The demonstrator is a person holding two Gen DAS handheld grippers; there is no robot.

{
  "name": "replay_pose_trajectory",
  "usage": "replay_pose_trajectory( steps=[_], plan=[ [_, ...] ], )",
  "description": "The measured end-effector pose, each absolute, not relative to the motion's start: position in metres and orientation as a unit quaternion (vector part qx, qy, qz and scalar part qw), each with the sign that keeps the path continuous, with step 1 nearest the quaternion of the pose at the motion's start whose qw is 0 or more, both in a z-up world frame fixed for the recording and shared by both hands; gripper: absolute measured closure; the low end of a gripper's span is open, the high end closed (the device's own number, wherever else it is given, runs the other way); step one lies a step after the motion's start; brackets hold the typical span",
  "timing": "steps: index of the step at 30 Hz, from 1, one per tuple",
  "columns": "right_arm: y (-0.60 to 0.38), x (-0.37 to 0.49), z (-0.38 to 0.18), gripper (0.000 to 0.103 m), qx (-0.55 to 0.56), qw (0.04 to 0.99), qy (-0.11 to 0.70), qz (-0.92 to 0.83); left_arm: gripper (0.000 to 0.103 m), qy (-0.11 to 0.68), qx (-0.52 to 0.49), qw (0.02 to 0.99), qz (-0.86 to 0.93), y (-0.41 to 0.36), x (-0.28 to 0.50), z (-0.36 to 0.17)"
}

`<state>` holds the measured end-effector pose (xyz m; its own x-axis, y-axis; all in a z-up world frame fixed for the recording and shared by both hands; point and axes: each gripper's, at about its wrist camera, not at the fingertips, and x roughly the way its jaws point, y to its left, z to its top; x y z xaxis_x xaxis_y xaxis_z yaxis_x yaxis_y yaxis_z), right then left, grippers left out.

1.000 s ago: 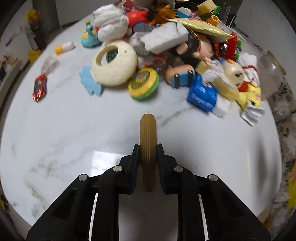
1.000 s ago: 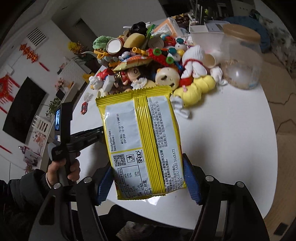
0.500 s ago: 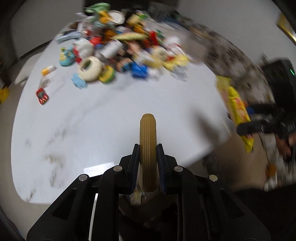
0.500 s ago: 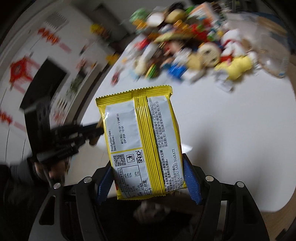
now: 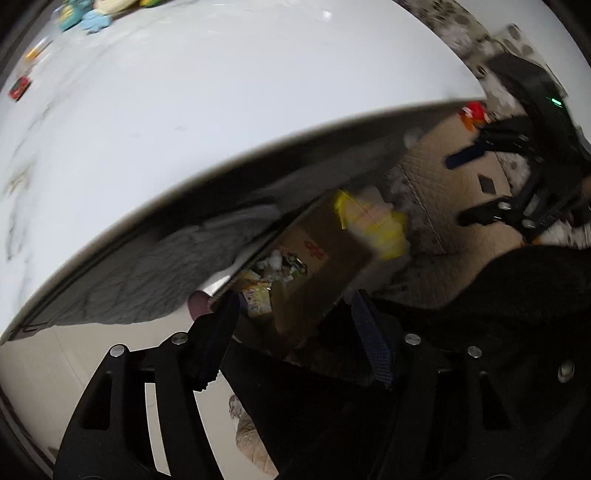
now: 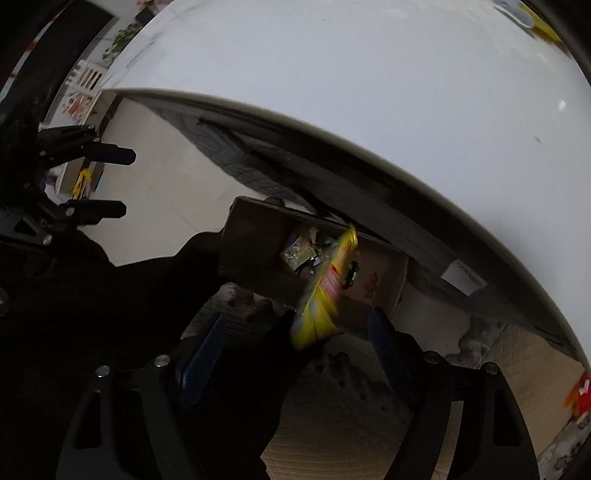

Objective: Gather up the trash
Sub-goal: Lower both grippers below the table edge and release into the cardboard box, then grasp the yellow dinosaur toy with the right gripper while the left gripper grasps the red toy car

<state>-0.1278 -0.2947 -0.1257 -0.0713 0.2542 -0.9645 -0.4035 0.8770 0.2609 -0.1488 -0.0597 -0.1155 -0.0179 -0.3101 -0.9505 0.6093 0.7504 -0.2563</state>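
A brown cardboard box (image 5: 325, 254) with trash in it stands on the floor under the white table's edge; it also shows in the right wrist view (image 6: 255, 240). My left gripper (image 5: 295, 332) is open and empty above the box. My right gripper (image 6: 295, 336) is open. The yellow snack bag (image 6: 321, 295) is blurred, loose between its fingers, over the box's near wall. It shows in the left wrist view (image 5: 373, 225) at the box's far side. The right gripper also appears in the left wrist view (image 5: 476, 184), and the left gripper in the right wrist view (image 6: 110, 181).
The white marble table (image 5: 184, 110) fills the top of both views, with toys (image 5: 92, 14) at its far edge. My dark sleeve (image 6: 129, 295) lies beside the box. Tan tiled floor (image 6: 369, 424) lies below. A red toy (image 6: 583, 395) sits on the floor at right.
Both grippers swung down from the tabletop to the box under the table. The left gripper opened and the tan stick is gone from it. The right gripper opened and the yellow bag is falling.
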Motion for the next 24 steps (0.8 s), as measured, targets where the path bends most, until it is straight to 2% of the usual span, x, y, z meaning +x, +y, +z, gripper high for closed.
replay_pose_trajectory(
  steps=[3, 6, 9, 13, 14, 17, 20, 21, 22, 24],
  plan=[
    [-0.306, -0.113, -0.083, 0.021, -0.031, 0.723, 0.649, 0.235, 0.033, 0.615, 0.109, 0.705, -0.337, -0.056, -0.143, -0.104],
    [-0.323, -0.081, -0.043, 0.021, 0.008, 0.772, 0.597, 0.219, 0.033, 0.601, 0.105, 0.717, -0.337, -0.053, -0.137, -0.090],
    [-0.346, -0.029, -0.026, 0.020, 0.049, 0.815, 0.551, 0.170, 0.033, 0.589, 0.095, 0.731, -0.331, -0.051, -0.130, -0.077],
    [-0.380, 0.046, -0.032, 0.019, 0.136, 0.844, 0.515, 0.063, 0.033, 0.575, 0.065, 0.754, -0.310, -0.043, -0.117, -0.062],
    [-0.387, 0.063, -0.037, 0.019, 0.155, 0.843, 0.514, 0.038, 0.028, 0.573, 0.056, 0.760, -0.301, -0.040, -0.113, -0.059],
    [-0.407, 0.114, -0.061, 0.019, 0.215, 0.823, 0.526, -0.014, 0.027, 0.568, 0.028, 0.774, -0.277, -0.028, -0.101, -0.056],
    [-0.402, 0.146, -0.081, 0.020, 0.228, 0.802, 0.551, -0.028, 0.027, 0.567, 0.002, 0.783, -0.256, -0.017, -0.093, -0.056],
    [-0.392, 0.152, -0.079, 0.035, 0.191, 0.817, 0.542, -0.038, 0.027, 0.567, -0.001, 0.784, -0.252, -0.012, -0.089, -0.054],
    [-0.380, 0.155, -0.080, 0.041, 0.152, 0.819, 0.552, -0.038, 0.027, 0.567, -0.005, 0.786, -0.245, -0.008, -0.085, -0.054],
    [-0.360, 0.150, -0.077, 0.043, 0.095, 0.827, 0.553, -0.034, 0.027, 0.564, -0.012, 0.793, -0.232, -0.002, -0.077, -0.053]
  ],
)
